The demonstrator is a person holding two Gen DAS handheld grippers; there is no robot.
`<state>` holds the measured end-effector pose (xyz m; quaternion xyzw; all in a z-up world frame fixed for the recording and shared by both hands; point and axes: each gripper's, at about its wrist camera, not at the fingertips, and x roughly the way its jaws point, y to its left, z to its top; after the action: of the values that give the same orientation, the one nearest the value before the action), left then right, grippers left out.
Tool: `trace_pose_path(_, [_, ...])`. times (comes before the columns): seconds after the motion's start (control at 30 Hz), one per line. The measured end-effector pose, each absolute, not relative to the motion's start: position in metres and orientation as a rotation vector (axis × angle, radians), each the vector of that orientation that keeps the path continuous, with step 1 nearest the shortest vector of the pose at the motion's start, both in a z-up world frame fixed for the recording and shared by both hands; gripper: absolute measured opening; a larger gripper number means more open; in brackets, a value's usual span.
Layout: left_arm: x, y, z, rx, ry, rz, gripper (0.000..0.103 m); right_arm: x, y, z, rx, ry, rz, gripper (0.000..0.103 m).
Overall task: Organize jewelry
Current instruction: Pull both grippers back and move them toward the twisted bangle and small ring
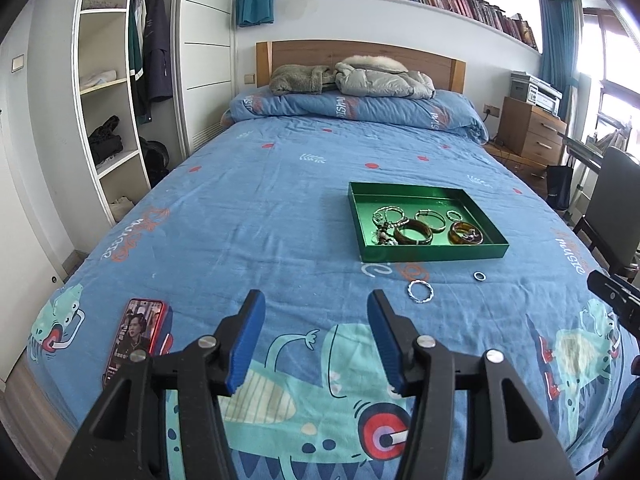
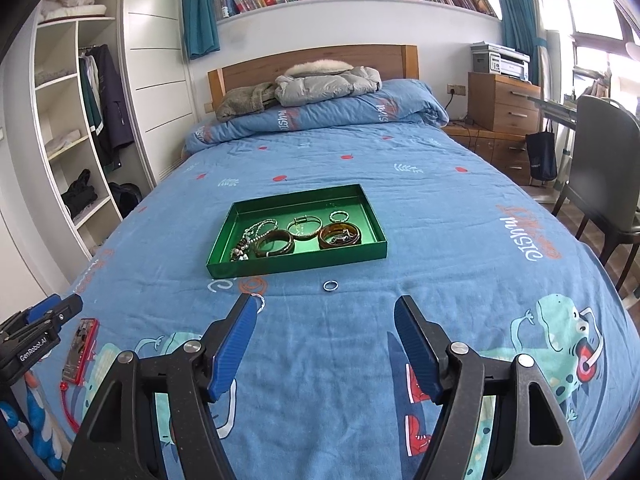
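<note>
A green tray lies on the blue bedspread and holds several bracelets and bangles, among them a brown bangle. Outside the tray, in front of it, lie a twisted silver bangle and a small ring. My left gripper is open and empty, left of the silver bangle. My right gripper is open and empty, just short of the ring; its left finger partly hides the silver bangle.
A phone in a red case lies near the bed's front left edge. Folded duvet and coats sit at the headboard. A wardrobe stands left; a chair and drawers stand right.
</note>
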<state>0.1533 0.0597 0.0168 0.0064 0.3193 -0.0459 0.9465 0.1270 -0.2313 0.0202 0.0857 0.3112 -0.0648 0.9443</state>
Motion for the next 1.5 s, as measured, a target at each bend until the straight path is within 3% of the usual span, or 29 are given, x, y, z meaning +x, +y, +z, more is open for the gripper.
trace_pose_path(0.9, [0.161, -0.015, -0.008, 0.090, 0.692, -0.134, 0.051, 0.106, -0.319, -0.009, 0.197, 0.634, -0.174, 0.071])
trace_pose_path(1.27, [0.187, 0.034, -0.025, 0.101, 0.762, -0.028, 0.051, 0.104, -0.372, -0.022, 0.223, 0.604, -0.267, 0.071])
trace_pose_path(1.5, [0.204, 0.019, -0.047, 0.084, 0.821, -0.091, 0.051, 0.123, -0.364, -0.040, 0.205, 0.619, -0.217, 0.071])
